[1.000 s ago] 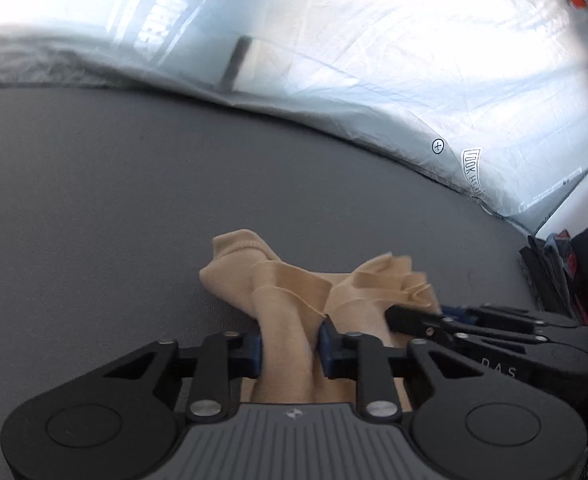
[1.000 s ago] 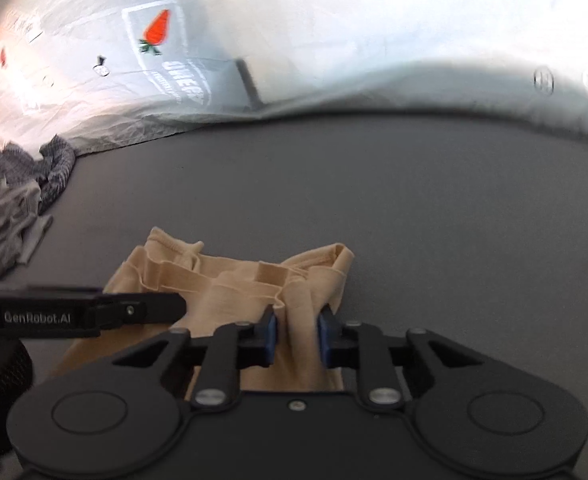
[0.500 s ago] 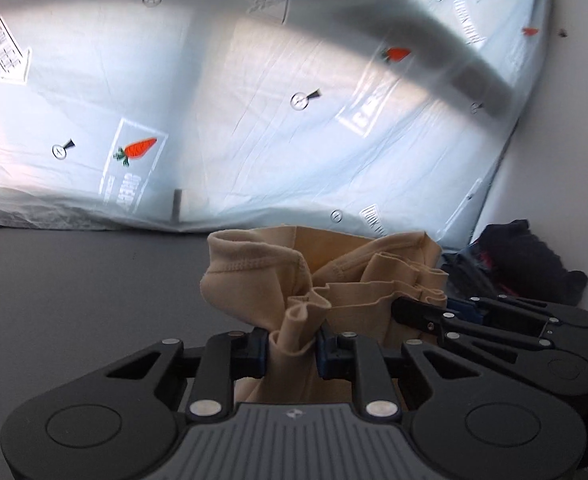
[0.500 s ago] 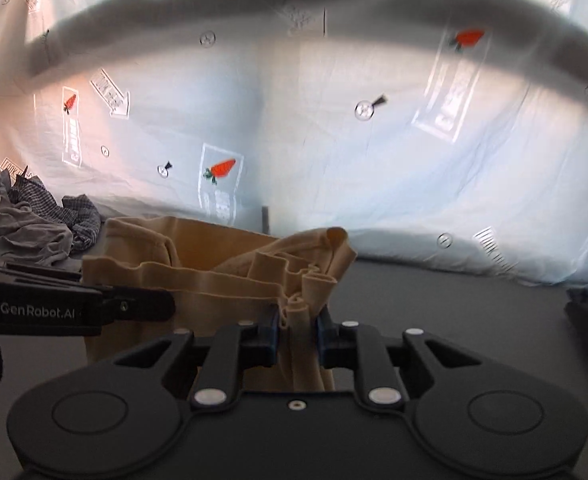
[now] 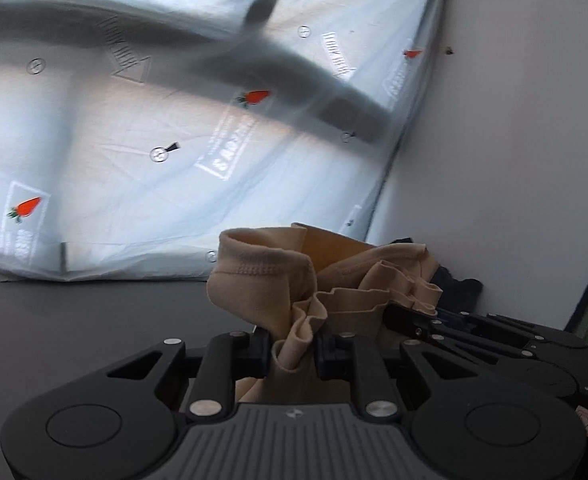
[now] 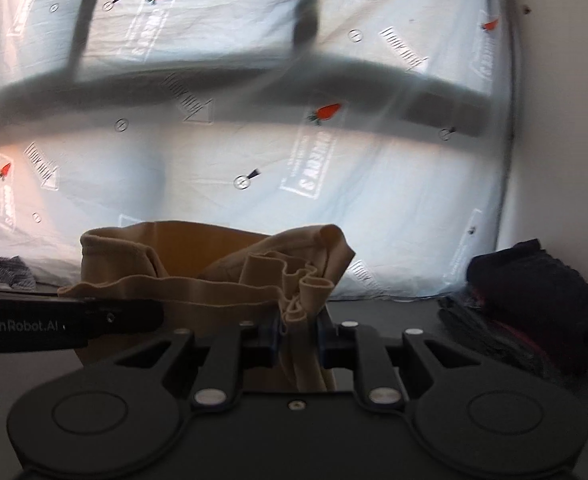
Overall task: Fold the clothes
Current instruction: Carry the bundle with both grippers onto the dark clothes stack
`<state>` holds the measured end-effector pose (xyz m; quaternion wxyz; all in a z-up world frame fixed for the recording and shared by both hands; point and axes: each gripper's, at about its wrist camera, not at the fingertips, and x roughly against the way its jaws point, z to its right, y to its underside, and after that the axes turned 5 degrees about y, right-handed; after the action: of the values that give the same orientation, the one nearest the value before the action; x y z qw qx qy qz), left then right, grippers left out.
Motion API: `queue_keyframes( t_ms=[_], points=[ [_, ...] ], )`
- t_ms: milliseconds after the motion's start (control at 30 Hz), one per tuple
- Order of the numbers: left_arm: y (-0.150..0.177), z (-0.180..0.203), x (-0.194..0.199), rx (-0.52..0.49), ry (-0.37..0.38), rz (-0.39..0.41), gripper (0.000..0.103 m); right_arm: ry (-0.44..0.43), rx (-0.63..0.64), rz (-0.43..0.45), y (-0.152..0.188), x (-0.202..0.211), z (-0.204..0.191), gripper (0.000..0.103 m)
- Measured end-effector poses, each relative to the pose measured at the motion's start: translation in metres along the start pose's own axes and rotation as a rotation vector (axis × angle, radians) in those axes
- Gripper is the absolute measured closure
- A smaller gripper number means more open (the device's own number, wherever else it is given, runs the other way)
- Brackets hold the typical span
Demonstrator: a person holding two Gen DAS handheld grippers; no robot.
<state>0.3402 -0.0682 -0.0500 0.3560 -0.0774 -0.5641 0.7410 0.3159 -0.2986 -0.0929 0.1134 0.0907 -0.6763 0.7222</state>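
Left wrist view: left hand-held gripper (image 5: 294, 346) has its jaws narrow and clamped on a bunched fold of the tan garment (image 5: 266, 276). Cloth stands up just beyond the fingertips, hem rolled over at the left, and hangs down between the jaws toward the camera. Garment is lifted off the dark worktop (image 5: 94, 312). Right hand-held gripper (image 5: 413, 312) comes in from the right, just beside, gripping the same garment at its pleated right edge. Gripper points roughly level, slightly down, toward a white plastic sheet (image 5: 134, 140) printed with carrots. Dark clothes (image 5: 453, 284) lie far right by the wall.

Right wrist view: right hand-held gripper (image 6: 298, 334) also narrow, pinching a pleated bunch of the tan garment (image 6: 214, 264). Cloth stretches leftward to the left hand-held gripper (image 6: 150, 316), whose black finger enters from the left edge. Garment hangs in the air between the two, open pouch sagging behind. Dark clothes pile (image 6: 533, 292) sits right on the worktop; grey striped clothes (image 6: 10, 274) far left.
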Motion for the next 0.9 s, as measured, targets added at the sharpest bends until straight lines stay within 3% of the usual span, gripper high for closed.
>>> queue_keyframes(
  t_ms=[167,300,533,733,900],
  points=[
    [0.006,0.083,-0.061,-0.043,0.092,0.022,0.082,0.067,-0.08,0.069,0.004,0.001,0.104,0.085],
    [0.014,0.159,-0.119,-0.045,0.133,0.059,0.082,0.056,-0.041,0.156,0.007,-0.002,0.203,0.085],
    [0.018,0.272,-0.231,-0.018,0.236,0.051,0.082,0.083,-0.02,0.202,-0.011,0.005,0.362,0.084],
    [0.004,0.335,-0.318,-0.041,0.347,0.059,0.082,0.093,0.009,0.238,-0.031,-0.026,0.468,0.084],
    [-0.005,0.346,-0.381,-0.069,0.364,0.075,0.082,0.044,0.051,0.298,-0.05,-0.083,0.526,0.084]
  ],
)
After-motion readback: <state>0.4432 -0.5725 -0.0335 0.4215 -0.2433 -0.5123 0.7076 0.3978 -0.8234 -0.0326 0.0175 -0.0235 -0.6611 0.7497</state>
